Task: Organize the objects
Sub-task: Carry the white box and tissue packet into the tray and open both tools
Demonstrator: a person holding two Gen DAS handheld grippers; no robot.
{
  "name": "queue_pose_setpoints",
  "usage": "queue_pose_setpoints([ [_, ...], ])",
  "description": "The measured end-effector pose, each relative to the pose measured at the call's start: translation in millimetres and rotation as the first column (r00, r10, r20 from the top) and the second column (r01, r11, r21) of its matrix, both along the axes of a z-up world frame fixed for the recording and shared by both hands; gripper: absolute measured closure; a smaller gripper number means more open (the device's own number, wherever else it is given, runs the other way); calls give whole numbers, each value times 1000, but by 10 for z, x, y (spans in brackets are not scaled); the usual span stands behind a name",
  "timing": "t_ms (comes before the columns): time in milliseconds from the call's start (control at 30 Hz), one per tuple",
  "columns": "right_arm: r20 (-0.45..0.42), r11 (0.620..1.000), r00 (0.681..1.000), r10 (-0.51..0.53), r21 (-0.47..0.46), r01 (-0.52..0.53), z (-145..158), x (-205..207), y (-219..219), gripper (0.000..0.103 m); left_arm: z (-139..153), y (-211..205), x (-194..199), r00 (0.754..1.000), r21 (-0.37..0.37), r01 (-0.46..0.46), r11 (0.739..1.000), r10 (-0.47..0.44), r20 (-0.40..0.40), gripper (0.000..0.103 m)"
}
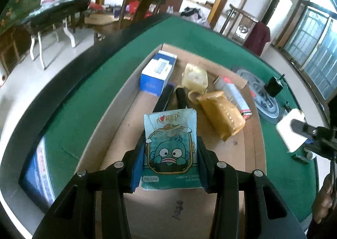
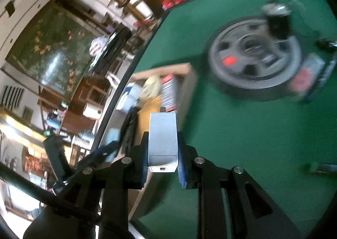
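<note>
My left gripper (image 1: 171,150) is shut on a teal tissue pack with a cartoon fish (image 1: 171,148) and holds it above the shallow cardboard box (image 1: 118,121). In the box lie a blue and white carton (image 1: 158,73), a pale crumpled bag (image 1: 194,78), a yellow-brown packet (image 1: 221,115), a red and white tube (image 1: 237,95) and a black item (image 1: 168,98). My right gripper (image 2: 162,148) is shut on a white power bank (image 2: 162,144) and holds it over the green table beside the box (image 2: 187,87). It also shows at the right of the left wrist view (image 1: 291,131).
The round table has green felt (image 1: 88,100) and a dark rim. A grey wheel-like disc (image 2: 252,55) with a small black device (image 2: 277,23) lies right of the box. Small dark items (image 2: 322,167) lie near the table's right side. A blue printed sheet (image 1: 40,167) lies at the left.
</note>
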State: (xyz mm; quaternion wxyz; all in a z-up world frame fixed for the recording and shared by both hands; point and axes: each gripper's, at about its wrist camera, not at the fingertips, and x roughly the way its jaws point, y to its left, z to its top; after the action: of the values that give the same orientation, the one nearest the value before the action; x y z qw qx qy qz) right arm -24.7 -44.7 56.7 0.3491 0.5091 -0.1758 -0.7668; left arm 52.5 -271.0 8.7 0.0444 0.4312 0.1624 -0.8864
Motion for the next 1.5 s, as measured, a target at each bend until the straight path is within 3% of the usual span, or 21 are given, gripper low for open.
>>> queue_pose_setpoints([
  [267,37,992,995,92,83,-95,-203,2,-796,83,-27,7,-275,1000,-52,19,998,-18,21,63],
  [500,18,977,995,95,188,-97,-358,20,-1096,83,-10,-89,-378,999,-33,17,999,-17,27,54],
  [567,7,973,996,91,212,-90,-378,27,-1128,83,-9,-144,-348,1000,-2,8,1000,-8,23,50],
  [767,-72,951,993,95,302,-70,-319,109,-1169,83,39,-407,-187,1000,153,-19,988,21,-10,50],
  [933,-130,948,988,81,316,-36,-215,175,-1193,79,202,-551,62,995,217,-52,975,69,-74,42],
  [1067,-192,946,978,75,324,-9,-68,238,-1156,62,280,-607,210,989,221,-83,972,108,-102,42],
  [1267,-207,957,976,66,290,-3,48,273,-1092,61,310,-587,332,984,251,-109,962,141,-113,42],
  [1500,-263,939,965,-20,326,108,124,347,-760,54,443,-244,358,986,171,-68,983,92,-136,42],
])
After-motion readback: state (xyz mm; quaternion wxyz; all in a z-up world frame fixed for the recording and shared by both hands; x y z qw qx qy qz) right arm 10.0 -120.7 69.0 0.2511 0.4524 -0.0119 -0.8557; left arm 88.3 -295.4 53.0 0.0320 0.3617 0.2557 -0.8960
